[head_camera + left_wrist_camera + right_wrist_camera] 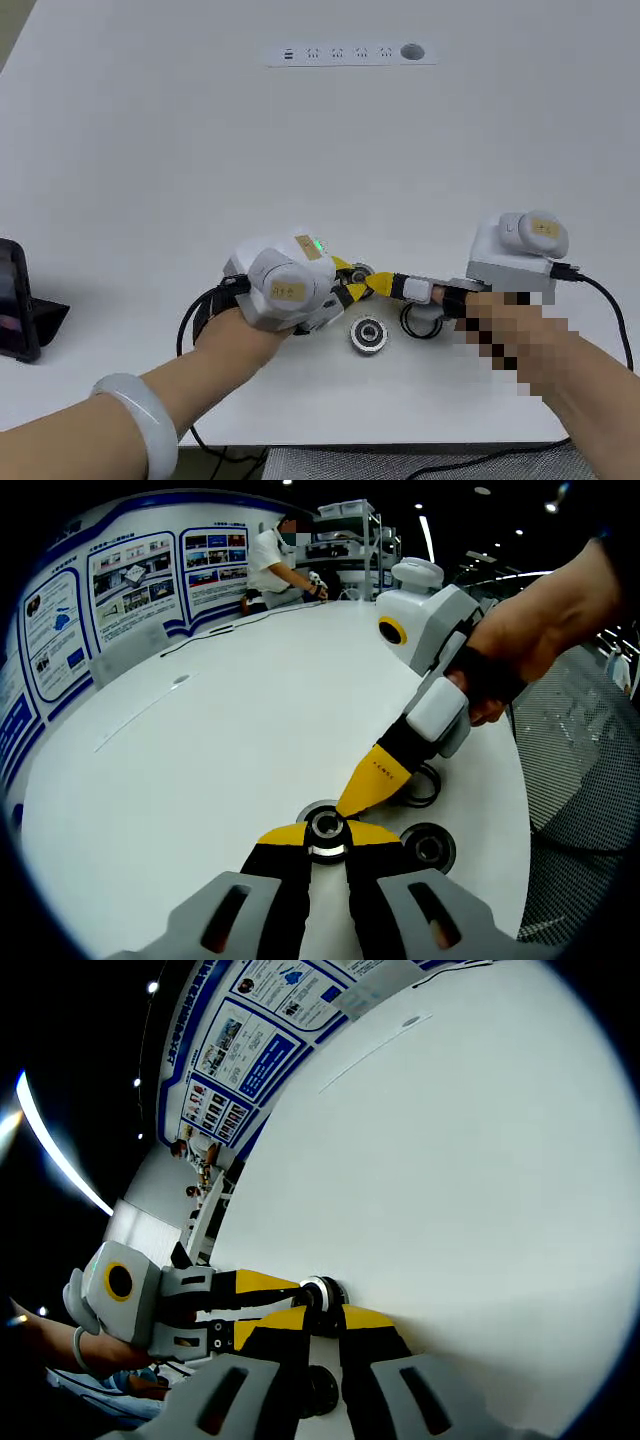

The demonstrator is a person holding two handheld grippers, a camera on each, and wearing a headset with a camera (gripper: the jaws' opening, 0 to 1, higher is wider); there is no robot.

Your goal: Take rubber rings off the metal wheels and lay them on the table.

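- The step in hand looks like the stripping of a ring: both tools meet on one small silver metal wheel [360, 272], held just above the white table [200, 150], near its front edge.
- The left gripper [325, 840] has its yellow-tipped jaws clamped on that wheel's hub, steadying it.
- The right gripper [320, 1315] comes in from the opposite side. Its jaws are drawn together at the wheel's rim and, by the look of it, pinch the black rubber ring [304, 812] seated there.
- The next move probably calls for the right tool to peel that band outward over the rim while the left keeps the hub fixed. Then the band is to be laid down.
- One loose black rubber ring [408, 325] lies flat on the table just beside the right gripper, so part of the job appears done.
- A second metal wheel [368, 335] lies flat close in front of the two grippers, with a dark band around its shiny hub. It seems to await its turn.
- The held wheel is small and bright, with a pale centre and a thin dark tyre.
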